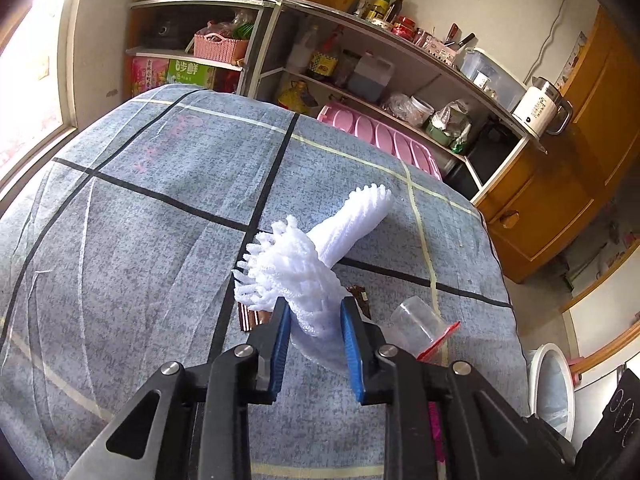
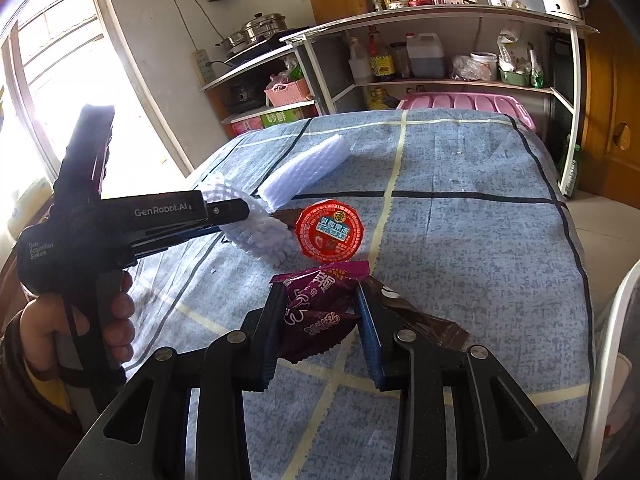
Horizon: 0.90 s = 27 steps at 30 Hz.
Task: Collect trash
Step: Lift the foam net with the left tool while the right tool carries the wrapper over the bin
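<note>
My left gripper (image 1: 315,314) is shut on a white foam fruit net (image 1: 292,272), which is squeezed between its blue pads; it also shows in the right wrist view (image 2: 260,232). A second white foam net (image 1: 352,224) lies behind it on the table. My right gripper (image 2: 320,300) is shut on a purple snack wrapper (image 2: 316,316). A clear plastic cup with a red lid (image 2: 330,234) lies on its side ahead; it also shows in the left wrist view (image 1: 416,326). A brown wrapper (image 2: 424,320) lies under my right finger.
The table has a blue-grey checked cloth (image 2: 460,240). A white bin (image 1: 550,384) stands at the table's right edge. Shelves with bottles and a pink crate (image 2: 460,102) stand behind the table. A window is on the left, a wooden cabinet on the right.
</note>
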{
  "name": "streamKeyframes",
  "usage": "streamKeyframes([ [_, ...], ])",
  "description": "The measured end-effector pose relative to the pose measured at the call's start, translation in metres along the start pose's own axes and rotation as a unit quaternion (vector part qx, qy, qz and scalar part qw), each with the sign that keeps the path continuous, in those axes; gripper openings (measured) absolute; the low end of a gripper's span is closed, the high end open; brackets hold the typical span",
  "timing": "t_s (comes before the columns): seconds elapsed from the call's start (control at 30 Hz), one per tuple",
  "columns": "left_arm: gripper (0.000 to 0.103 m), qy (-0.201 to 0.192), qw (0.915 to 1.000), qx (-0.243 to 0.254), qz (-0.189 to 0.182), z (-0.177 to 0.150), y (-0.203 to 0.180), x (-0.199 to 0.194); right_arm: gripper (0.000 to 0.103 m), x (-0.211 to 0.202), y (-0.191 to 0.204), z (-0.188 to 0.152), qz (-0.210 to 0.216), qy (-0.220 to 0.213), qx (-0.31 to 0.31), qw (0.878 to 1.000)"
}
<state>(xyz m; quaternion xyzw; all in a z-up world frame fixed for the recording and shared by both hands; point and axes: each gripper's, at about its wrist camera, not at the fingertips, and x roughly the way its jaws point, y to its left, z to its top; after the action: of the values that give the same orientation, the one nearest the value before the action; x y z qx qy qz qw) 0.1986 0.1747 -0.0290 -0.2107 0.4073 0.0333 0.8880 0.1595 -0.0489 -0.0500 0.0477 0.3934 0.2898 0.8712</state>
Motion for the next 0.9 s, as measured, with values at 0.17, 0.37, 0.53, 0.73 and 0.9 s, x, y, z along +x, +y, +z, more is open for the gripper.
streamKeyframes([
  [0.17,0.026,-0.006,0.9999,0.011,-0.006,-0.006,0.0,-0.018,0.036,-0.012,0.001,-0.001,0.001,-0.014,0.002,1.0],
  [0.37,0.026,-0.015,0.9991,0.036,-0.015,-0.018,-0.013,-0.04,0.036,-0.029,-0.005,-0.003,-0.005,-0.029,0.014,0.999],
  [0.53,0.026,-0.017,0.9979,0.058,-0.022,-0.028,-0.026,-0.053,0.036,-0.048,-0.011,-0.006,-0.016,-0.044,0.018,0.999],
  [0.73,0.026,-0.018,0.9954,0.086,-0.039,-0.04,-0.051,-0.063,0.036,-0.07,-0.026,-0.009,-0.027,-0.059,0.038,0.997],
  [0.9,0.026,-0.014,0.9924,0.11,-0.053,-0.048,-0.075,-0.066,0.036,-0.085,-0.041,-0.013,-0.035,-0.07,0.058,0.995],
])
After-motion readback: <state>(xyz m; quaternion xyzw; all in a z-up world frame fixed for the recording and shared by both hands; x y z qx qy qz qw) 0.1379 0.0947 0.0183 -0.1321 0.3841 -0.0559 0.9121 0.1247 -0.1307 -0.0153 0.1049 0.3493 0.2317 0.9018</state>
